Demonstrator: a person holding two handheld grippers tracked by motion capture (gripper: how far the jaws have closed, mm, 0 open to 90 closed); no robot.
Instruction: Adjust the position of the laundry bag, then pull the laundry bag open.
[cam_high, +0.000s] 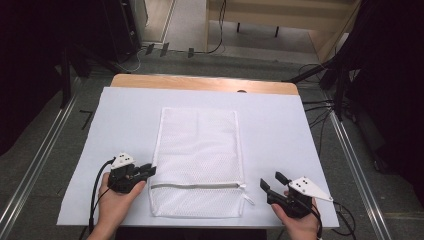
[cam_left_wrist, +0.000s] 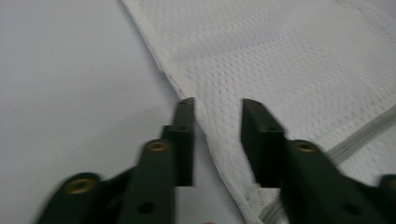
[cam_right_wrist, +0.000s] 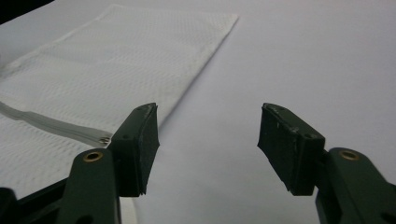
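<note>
The mesh bag is white cloth, a fine open weave with a dimpled, matt surface and a smoother stitched hem along its edges. A pale grey zipper runs across the bag near its end closest to the person, and its small pull glints like metal. The sheet under the bag looks like smooth, matt white paper or board; beyond the bag's far end, a strip of table shows light, slightly glossy wood. The left gripper and right gripper have dull black plastic jaws with brass-coloured metal inserts; the right gripper's pads look scuffed.
</note>
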